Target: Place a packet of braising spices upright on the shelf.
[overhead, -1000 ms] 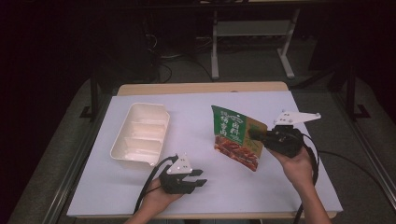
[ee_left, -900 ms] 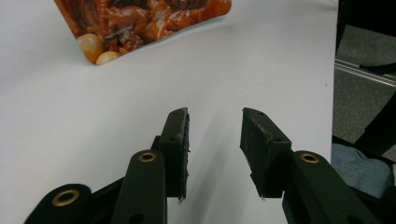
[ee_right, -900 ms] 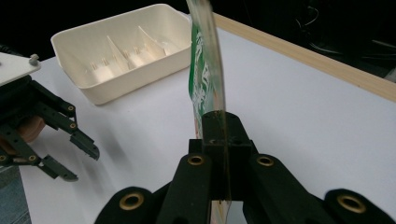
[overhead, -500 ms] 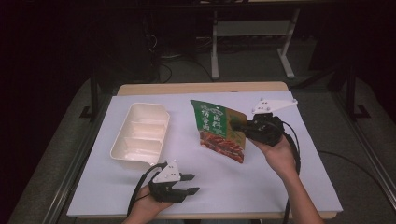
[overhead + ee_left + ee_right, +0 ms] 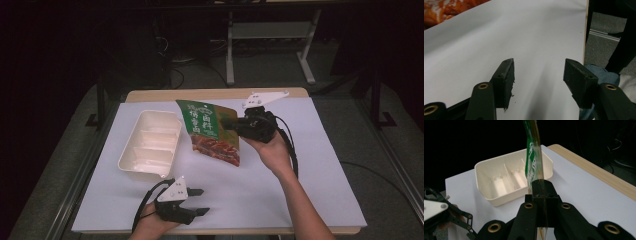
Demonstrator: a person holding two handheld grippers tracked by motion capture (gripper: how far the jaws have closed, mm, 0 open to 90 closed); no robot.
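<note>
The right gripper (image 5: 227, 121) hangs above the middle of the white table (image 5: 310, 165), its jaws pressed together on the edge of a food pouch (image 5: 210, 131). The pouch is green at the top with white lettering and shows a reddish-brown dish on its lower half (the print is too small to read from here). It is lifted clear of the tabletop and tilted, its top corner leaning toward the far left and its lower corner hanging down toward the near side. In the right gripper view the pouch (image 5: 534, 157) rises edge-on from between the closed jaws, a thin green strip standing up out of the right gripper (image 5: 541, 192).

Just to the left of the pouch sits a cream-coloured tray (image 5: 131, 162) with inner dividers, resting flat on the table. From the right gripper view the tray (image 5: 484, 170) lies beyond the pouch, and its compartments look bare.

The left gripper (image 5: 198, 201) rests low near the table's near edge, well apart from the tray and the pouch, held in the person's left hand (image 5: 150, 226). Its jaws stand wide apart with nothing between them; in the left gripper view the left gripper (image 5: 538, 75) points out over bare white tabletop, with a corner of the pouch's orange print (image 5: 446, 10) at the upper left.
</note>
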